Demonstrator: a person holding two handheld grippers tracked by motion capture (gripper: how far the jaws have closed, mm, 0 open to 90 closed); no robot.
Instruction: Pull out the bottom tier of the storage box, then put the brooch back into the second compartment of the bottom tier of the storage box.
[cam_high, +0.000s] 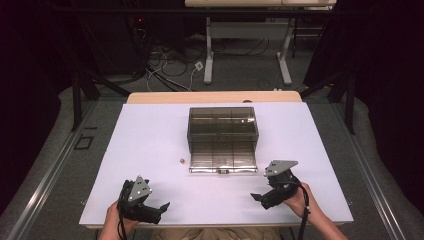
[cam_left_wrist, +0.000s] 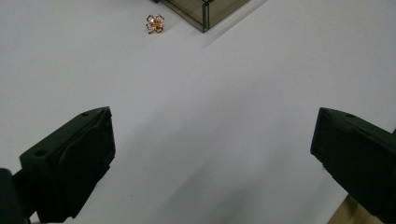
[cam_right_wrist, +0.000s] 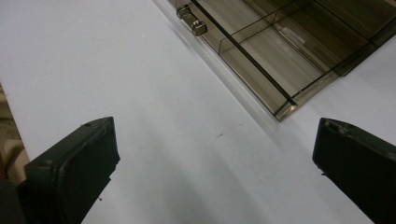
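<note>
Two hand-held claws rest low over a white worktop (cam_high: 150, 150), each released with its jaws spread wide and nothing between them. From the high view, the left claw (cam_high: 155, 212) sits near the worktop's front left edge and the right claw (cam_high: 260, 197) near the front right, both angled inward toward a smoky transparent organiser box (cam_high: 222, 127) at the centre. The box's shallow divided drawer (cam_high: 222, 157) is pulled out toward the person, its long axis running left to right across the worktop. The high view shows only a tiny speck just left of the drawer; the left gripper view resolves it as a small gold flower-shaped charm (cam_left_wrist: 154, 23) lying flat on the worktop, just beside the box corner. The right gripper view reveals the drawer's metal knob (cam_right_wrist: 191, 21) and its empty compartments.
</note>
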